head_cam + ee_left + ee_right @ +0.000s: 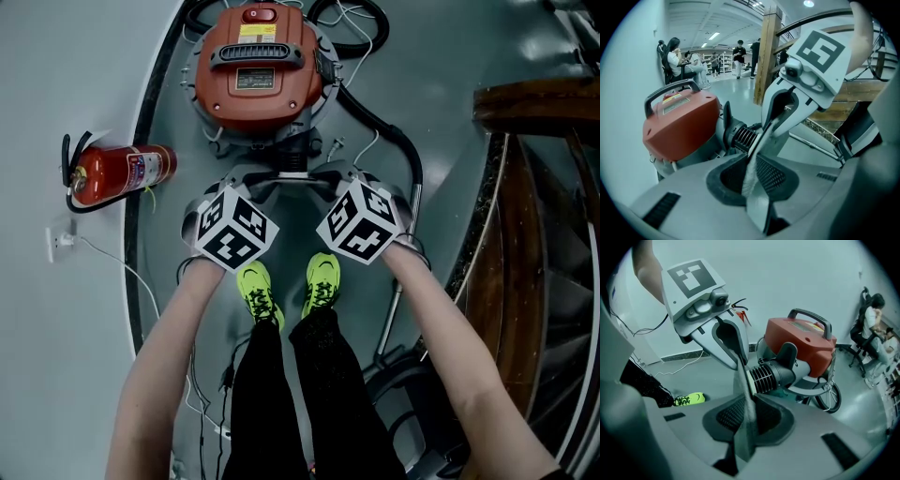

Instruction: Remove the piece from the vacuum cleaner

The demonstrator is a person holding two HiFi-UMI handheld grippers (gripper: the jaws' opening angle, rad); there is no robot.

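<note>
The red vacuum cleaner (258, 66) stands on the floor in front of me, also shown in the left gripper view (679, 124) and the right gripper view (801, 341). A thin pale grey flat piece (754, 154) (745, 390) stretches edge-on between both grippers, just above the vacuum's black ribbed socket (743, 136) (768, 376). My left gripper (246, 187) (751, 185) (738, 357) is shut on one end of it. My right gripper (339, 183) (745, 437) (776, 124) is shut on the other end, facing the left one.
A red fire extinguisher (117, 173) lies on the floor at the left. The black hose (394, 136) curves off to the right. Wooden stairs (534, 187) rise at the right, my yellow shoes (258, 291) are below the grippers, and people (677, 58) sit far behind.
</note>
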